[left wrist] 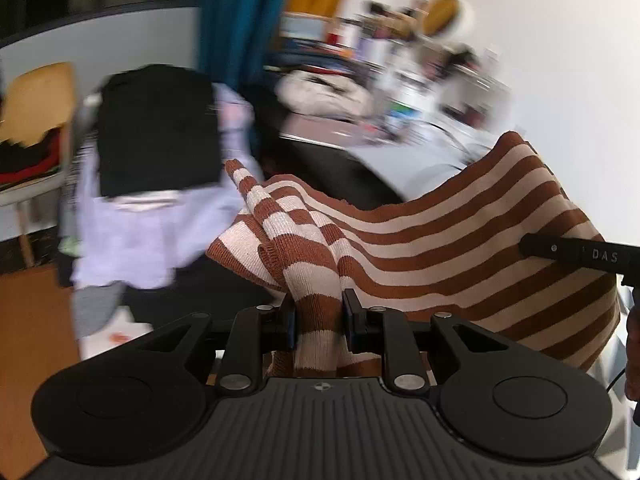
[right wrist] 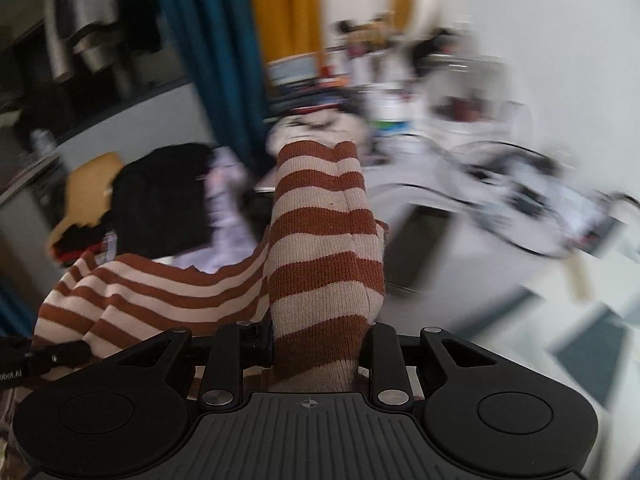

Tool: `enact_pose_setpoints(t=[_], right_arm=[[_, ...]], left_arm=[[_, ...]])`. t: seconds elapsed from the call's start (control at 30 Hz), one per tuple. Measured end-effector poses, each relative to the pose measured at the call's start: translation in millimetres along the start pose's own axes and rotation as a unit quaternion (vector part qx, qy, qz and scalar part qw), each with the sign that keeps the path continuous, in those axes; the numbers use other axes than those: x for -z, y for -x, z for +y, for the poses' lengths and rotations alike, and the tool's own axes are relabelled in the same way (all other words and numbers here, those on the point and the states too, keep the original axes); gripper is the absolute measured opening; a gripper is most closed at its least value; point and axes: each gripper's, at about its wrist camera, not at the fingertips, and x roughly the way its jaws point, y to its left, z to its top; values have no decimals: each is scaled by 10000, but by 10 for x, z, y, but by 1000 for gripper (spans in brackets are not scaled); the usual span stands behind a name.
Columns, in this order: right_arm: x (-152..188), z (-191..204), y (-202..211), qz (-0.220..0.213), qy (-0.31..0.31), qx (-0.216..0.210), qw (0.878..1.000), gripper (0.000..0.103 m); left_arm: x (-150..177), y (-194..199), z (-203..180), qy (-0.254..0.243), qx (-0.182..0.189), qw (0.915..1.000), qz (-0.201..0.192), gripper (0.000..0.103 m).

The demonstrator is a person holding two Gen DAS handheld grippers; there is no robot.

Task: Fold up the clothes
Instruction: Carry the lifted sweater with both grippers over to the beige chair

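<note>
The soft, floppy striped sweater (left wrist: pixel 440 232) hangs in the air between the left gripper (left wrist: pixel 319 316) and right gripper (right wrist: pixel 320 344), both jaws pinched on bunched edges at 6 o'clock.

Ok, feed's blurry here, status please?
Left gripper shut on striped sweater. Right gripper shut on it too. Sweater lifted between them. Nothing blocking.
</note>
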Motion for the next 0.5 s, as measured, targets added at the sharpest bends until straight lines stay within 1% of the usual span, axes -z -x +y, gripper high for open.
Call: enact_pose_setpoints(t=[0.1,0.17,0.23,0.3,0.37,0.5], right_arm=[[-107,644,-333,-11,163,-214,9996,23],[-113,1145,-545,26,308,-200,9993,23],[-140,1652,-734,164,518,-221,9983,23],[-159,2164,-892,303,776,-308,9960,23],[-205,2661,-1063,350,955,-436,9939,23],[-266,3462,-1362,394,1042,-704,9913,23]], left_arm=[[-142,97,625,246,-162,9993,-222,22],[-216,160,1055,371,-253,9984,-349,22],[-260,231,1500,477,-372,9973,-419,22],[-303,271,1928,651,-493,9959,-399,22],[-347,306,2310,776,-650,9942,-362,22],[-493,412,2972,886,-946,9912,-274,22]])
